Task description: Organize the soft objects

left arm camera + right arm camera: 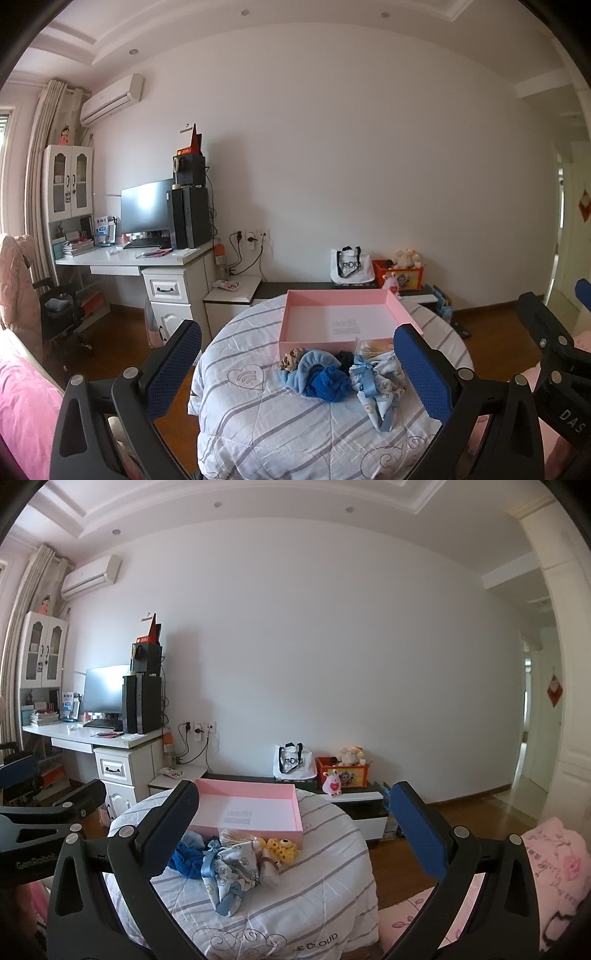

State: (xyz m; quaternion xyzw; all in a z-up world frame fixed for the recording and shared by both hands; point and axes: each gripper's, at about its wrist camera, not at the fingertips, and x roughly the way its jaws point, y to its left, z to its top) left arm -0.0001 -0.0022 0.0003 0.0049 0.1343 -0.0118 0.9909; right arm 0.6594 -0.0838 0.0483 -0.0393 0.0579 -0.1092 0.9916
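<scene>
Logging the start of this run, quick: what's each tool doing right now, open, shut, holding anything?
Left tool: open, holding nothing.
Right tool: open, holding nothing.

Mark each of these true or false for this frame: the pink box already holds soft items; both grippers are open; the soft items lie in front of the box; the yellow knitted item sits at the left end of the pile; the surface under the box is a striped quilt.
1. The pink box already holds soft items. False: its inside shows only a bare white floor with a printed patch.
2. The left gripper and right gripper are open. True, neither holds anything.
3. The pile of soft items lies on the near side of the box. True.
4. The yellow knitted item sits at the pile's left end. False: it is at the right end, by the box's near right corner.
5. Box and pile rest on a striped quilt. True.
</scene>
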